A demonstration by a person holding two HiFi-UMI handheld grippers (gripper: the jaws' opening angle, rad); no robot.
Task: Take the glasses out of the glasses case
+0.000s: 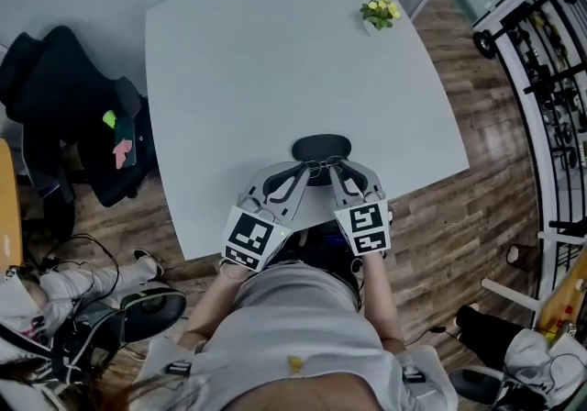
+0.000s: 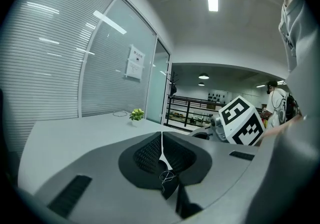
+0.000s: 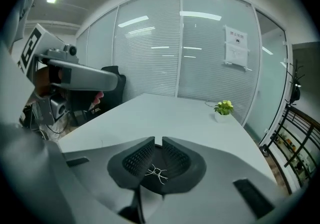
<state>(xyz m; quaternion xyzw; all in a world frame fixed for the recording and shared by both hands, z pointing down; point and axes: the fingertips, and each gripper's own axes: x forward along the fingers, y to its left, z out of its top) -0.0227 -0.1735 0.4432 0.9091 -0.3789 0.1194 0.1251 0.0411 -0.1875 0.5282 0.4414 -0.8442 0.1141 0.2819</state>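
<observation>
Glasses point(image 1: 322, 162), wire frame, pinched by left gripper point(image 1: 305, 172) and right gripper point(image 1: 336, 171), both jaws closed to a slit on the wire, at near rim of black glasses case point(image 1: 321, 145) on desk point(image 1: 275, 61); mid-extraction I'd say, next: level lift clear.

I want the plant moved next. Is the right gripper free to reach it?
Probably not yet: the right gripper is shut on the glasses, and the plant sits far across the table.

Table point(image 1: 275, 61) open beyond glasses case point(image 1: 321, 145); potted plant point(image 1: 380, 13) far corner.
</observation>
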